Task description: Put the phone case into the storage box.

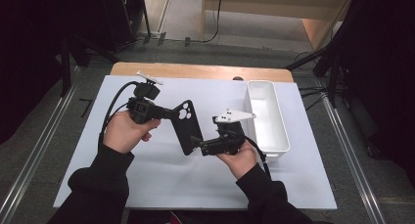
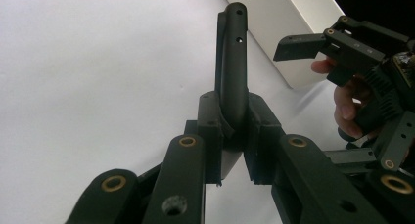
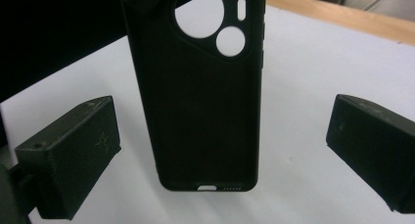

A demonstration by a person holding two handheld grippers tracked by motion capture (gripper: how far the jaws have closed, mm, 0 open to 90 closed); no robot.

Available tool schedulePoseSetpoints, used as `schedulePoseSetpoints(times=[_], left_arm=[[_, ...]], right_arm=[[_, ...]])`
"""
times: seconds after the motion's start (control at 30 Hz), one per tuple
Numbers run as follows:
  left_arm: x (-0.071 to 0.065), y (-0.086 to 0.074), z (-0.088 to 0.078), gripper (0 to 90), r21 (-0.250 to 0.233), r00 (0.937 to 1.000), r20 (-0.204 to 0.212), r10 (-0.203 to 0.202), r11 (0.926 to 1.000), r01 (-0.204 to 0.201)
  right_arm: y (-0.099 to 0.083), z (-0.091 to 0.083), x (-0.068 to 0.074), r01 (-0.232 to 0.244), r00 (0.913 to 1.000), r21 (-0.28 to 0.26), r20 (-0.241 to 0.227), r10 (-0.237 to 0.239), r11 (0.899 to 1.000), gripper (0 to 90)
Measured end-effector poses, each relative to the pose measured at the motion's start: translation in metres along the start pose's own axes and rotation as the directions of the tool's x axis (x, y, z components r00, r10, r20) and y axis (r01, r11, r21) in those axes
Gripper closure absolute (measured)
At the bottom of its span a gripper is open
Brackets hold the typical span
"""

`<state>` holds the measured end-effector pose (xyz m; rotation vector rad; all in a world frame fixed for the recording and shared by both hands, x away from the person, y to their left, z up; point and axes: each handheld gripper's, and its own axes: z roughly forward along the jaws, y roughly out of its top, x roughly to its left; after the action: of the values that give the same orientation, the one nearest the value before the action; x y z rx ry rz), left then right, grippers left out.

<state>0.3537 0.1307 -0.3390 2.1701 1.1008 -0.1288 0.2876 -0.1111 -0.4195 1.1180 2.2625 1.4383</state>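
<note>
Case: black phone case (image 1: pixel 185 127) held above the white desk (image 1: pixel 161 175), left of the bin (image 1: pixel 266 117).
Left gripper (image 2: pixel 230 128): fingers clamped on the case's top edge.
Right gripper (image 3: pixel 220 150): fingers wide apart, astride the bottom end, not touching.
Risk: the narrow edge grip could let the case pivot or slip if the right closes off-centre.

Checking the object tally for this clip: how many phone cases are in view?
1. A black, soft-looking phone case with round camera cut-outs is clamped at its camera end by the left gripper, above the white table; none seen in the white tray.

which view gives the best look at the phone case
The right gripper view: the black phone case faces the camera flat, camera cutouts and bottom port slot visible. The left gripper view shows it edge-on, pinched at one end by the left gripper. The high view shows it small and tilted.
</note>
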Motion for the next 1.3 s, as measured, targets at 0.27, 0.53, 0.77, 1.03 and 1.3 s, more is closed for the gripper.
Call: schedulePoseSetpoints(times=[0.27, 0.53, 0.77, 1.03, 1.3], left_arm=[[-0.004, 0.0, 0.003, 78.8, 0.012, 1.0, 0.002, 0.009, 0.9999, -0.009], [-0.008, -0.001, 0.007, 78.7, 0.017, 0.9999, -0.004, 0.013, 0.9998, -0.013], [-0.013, -0.001, 0.01, 78.7, 0.022, 0.9998, 0.017, 0.005, 0.9997, -0.006], [-0.019, -0.001, 0.014, 78.7, 0.028, 0.9996, 0.025, 0.015, 0.9995, -0.016], [-0.022, -0.002, 0.017, 78.6, 0.028, 0.9985, 0.054, 0.009, 0.9996, -0.011]], right_arm=[[0.006, 0.005, 0.006, 0.013, 0.9999, -0.011, -0.008, -0.013, 1.0, 0.0], [0.01, 0.011, 0.01, 0.018, 0.9998, 0.001, 0.005, -0.018, 1.0, 0.0], [0.014, 0.017, 0.012, 0.013, 0.9998, 0.01, 0.015, -0.013, 1.0, 0.0], [0.016, 0.021, 0.012, 0.009, 0.9997, 0.013, 0.024, -0.01, 1.0, 0.0], [0.016, 0.027, 0.012, 0.003, 0.9976, 0.033, 0.069, -0.006, 0.999, 0.0]])
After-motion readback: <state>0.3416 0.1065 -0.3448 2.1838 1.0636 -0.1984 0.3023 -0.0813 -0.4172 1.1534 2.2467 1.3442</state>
